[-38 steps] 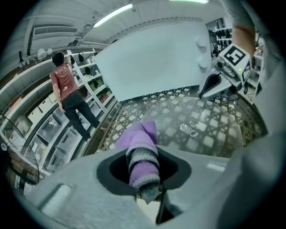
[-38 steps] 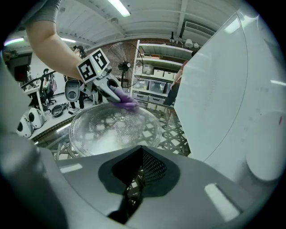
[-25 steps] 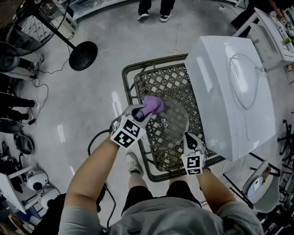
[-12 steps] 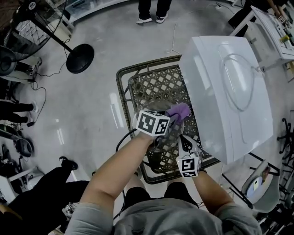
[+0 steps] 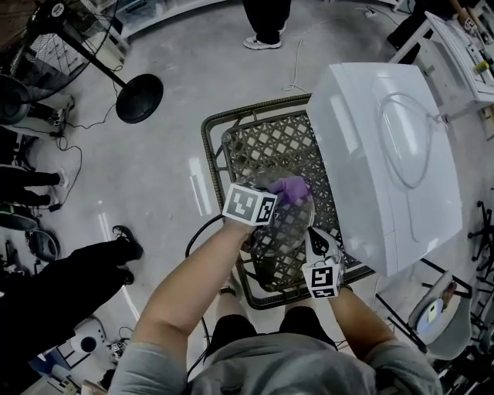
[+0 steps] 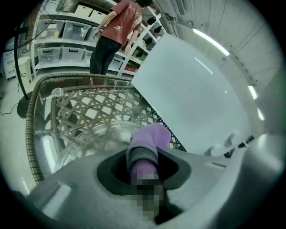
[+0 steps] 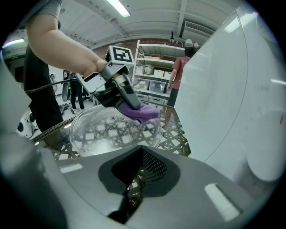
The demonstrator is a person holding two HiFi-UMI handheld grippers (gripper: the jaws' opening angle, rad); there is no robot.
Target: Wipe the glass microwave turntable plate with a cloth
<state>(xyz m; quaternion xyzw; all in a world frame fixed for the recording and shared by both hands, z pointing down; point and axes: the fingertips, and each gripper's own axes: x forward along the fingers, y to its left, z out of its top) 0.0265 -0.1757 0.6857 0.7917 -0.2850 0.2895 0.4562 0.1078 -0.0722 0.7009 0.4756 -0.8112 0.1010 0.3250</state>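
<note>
On a woven lattice counter point(image 5: 208, 154) with a thick braided rim lies the round, clear glass turntable plate point(image 5: 279, 225). It has a shallow dish shape, and the criss-cross weave shows through it. Seen from the right gripper view, its surface looks misted or speckled. The left claw point(image 5: 276, 197) reaches in from the plate's left side. It is clamped on a soft purple cloth point(image 5: 293, 187) with a grey band near the grip. The bunched end of the cloth presses on the plate's far edge, on the side nearest a large, smooth white appliance point(image 5: 370, 154). This appliance has rounded corners and stands just beside the counter on the right. The square-patterned marker cube point(image 5: 249, 204) on the left claw faces upward. The right claw point(image 5: 312, 234) comes in from the near side. Its jaws are drawn narrow and closed on the plate's near rim. No view shows clearly whether the plate sits flat or is tipped. The floor point(image 5: 154, 193) is pale, glossy concrete. On it, well apart from the counter, stands a round black stand base point(image 5: 139, 96). A person's legs point(image 5: 266, 19) are at the far edge.
</note>
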